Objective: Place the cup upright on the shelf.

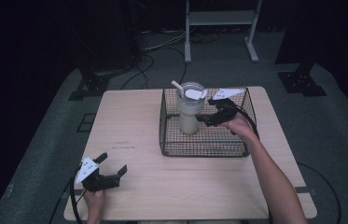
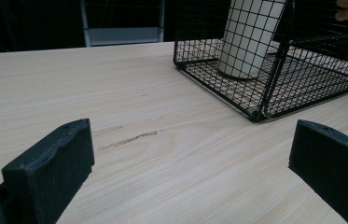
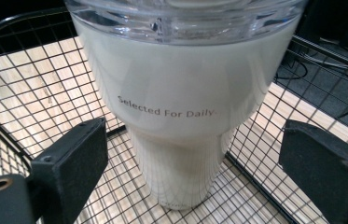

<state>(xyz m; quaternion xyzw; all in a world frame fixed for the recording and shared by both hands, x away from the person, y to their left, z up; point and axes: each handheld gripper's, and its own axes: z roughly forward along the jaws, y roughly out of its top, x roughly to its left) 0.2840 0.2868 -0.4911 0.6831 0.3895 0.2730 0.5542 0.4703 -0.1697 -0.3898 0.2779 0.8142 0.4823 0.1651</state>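
- My right gripper (image 1: 207,119) had its jaws spread wide, one on either side of the cream tumbler (image 3: 181,121) and not yet touching it; the gap on each side looked generous in the right gripper view.
- The tumbler stood upright inside the black wire basket (image 1: 237,150), toward the basket's left wall, at the far right part of the surface (image 1: 129,140). A clear lid and a white straw (image 1: 177,86) topped it.
- My left gripper (image 1: 108,170) rested near the near left corner of the surface, jaws also spread and holding nothing, well apart from the basket.
- Risk, as I judged it: the tumbler tapers to a narrow base, so closing low on the taper could let it slide up and out of the jaws.
- The glossy wall looked slippery; a weak squeeze might let it rotate or tip when lifted.
- Coming in over the basket rim, the gripper or its cable could snag the wire and drag the basket.
- An uneven closure could push the tumbler over against the left wall.
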